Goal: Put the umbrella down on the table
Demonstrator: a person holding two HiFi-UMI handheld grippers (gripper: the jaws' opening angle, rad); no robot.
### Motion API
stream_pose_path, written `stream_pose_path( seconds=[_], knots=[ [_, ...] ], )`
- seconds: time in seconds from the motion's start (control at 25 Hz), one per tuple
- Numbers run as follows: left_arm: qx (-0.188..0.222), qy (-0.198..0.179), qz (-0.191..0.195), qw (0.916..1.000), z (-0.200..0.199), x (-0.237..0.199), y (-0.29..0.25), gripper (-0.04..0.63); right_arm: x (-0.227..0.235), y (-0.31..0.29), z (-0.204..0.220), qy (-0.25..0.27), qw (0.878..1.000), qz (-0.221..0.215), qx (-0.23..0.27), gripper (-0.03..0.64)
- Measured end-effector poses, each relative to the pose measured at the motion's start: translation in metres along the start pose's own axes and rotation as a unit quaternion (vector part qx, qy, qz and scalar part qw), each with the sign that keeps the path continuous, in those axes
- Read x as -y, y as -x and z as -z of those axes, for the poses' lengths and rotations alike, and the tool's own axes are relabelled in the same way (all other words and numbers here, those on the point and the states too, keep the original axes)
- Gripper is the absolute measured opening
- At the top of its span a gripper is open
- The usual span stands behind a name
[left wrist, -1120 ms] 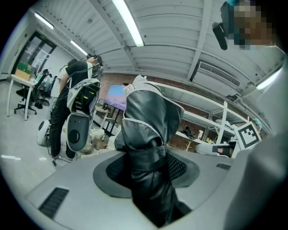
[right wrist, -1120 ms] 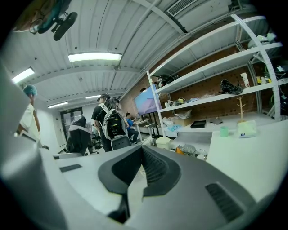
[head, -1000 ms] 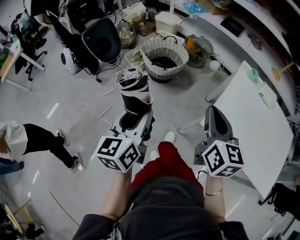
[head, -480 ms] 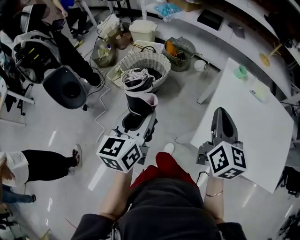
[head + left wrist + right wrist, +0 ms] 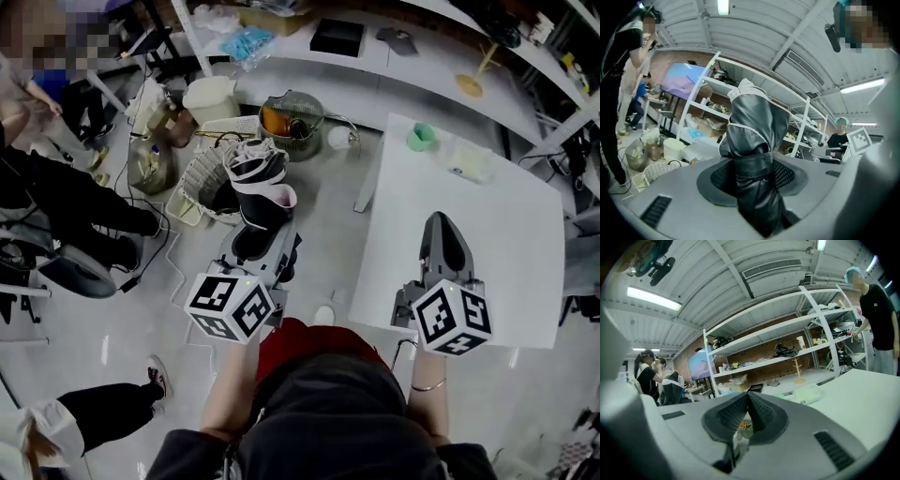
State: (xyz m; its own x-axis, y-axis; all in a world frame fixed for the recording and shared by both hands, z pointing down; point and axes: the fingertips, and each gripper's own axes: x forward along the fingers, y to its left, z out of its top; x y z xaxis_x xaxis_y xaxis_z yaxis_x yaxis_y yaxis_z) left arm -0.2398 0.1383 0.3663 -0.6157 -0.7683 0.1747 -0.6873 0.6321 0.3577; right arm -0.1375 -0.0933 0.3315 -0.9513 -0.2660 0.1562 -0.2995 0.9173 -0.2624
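Left gripper view shows my left tool (image 5: 752, 180) clamped on the folded umbrella (image 5: 751, 136). Both pads press on its black, strapped bundle, which keeps the jaws partly apart, and the rest of the bundle rises out beyond them. From the head view, the left tool (image 5: 262, 246) holds the umbrella (image 5: 259, 178) in the air above the floor (image 5: 328, 234), off the left edge of the white desk (image 5: 506, 272) and not touching it. The black folds carry white trim, and a pink band shows near the jaws. My right tool (image 5: 747, 401) has its jaws closed tip to tip with nothing gripped. In the head view the right tool (image 5: 442, 246) hangs over the near part of the desk. A green cup (image 5: 419, 138) stands at the desk's far end. On the floor past the umbrella sits a wicker basket (image 5: 199, 173) among other clutter.
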Motion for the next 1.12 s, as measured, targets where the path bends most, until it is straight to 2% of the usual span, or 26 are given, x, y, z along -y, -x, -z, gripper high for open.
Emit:
stream_pose_path(
  seconds=[0.28,0.52,0.72,1.12],
  knots=[
    [-0.024,-0.020,0.085,0.9959,-0.007,0.035,-0.067,0.196,0.050,0.010,-0.015,-0.016,0.996,0.087,0.025,0.018],
    [-0.057,-0.033,0.157,0.9855,-0.005,0.052,-0.117,0.195,0.070,0.007,-0.012,-0.030,0.988,0.151,0.032,0.018],
    [-0.093,-0.047,0.228,0.9681,-0.008,0.063,-0.162,0.196,0.076,0.002,-0.009,-0.045,0.975,0.217,0.035,0.018],
    [-0.140,-0.064,0.336,0.9292,-0.007,0.089,-0.217,0.196,0.083,0.011,-0.010,-0.067,0.939,0.330,0.065,0.018]
  ],
)
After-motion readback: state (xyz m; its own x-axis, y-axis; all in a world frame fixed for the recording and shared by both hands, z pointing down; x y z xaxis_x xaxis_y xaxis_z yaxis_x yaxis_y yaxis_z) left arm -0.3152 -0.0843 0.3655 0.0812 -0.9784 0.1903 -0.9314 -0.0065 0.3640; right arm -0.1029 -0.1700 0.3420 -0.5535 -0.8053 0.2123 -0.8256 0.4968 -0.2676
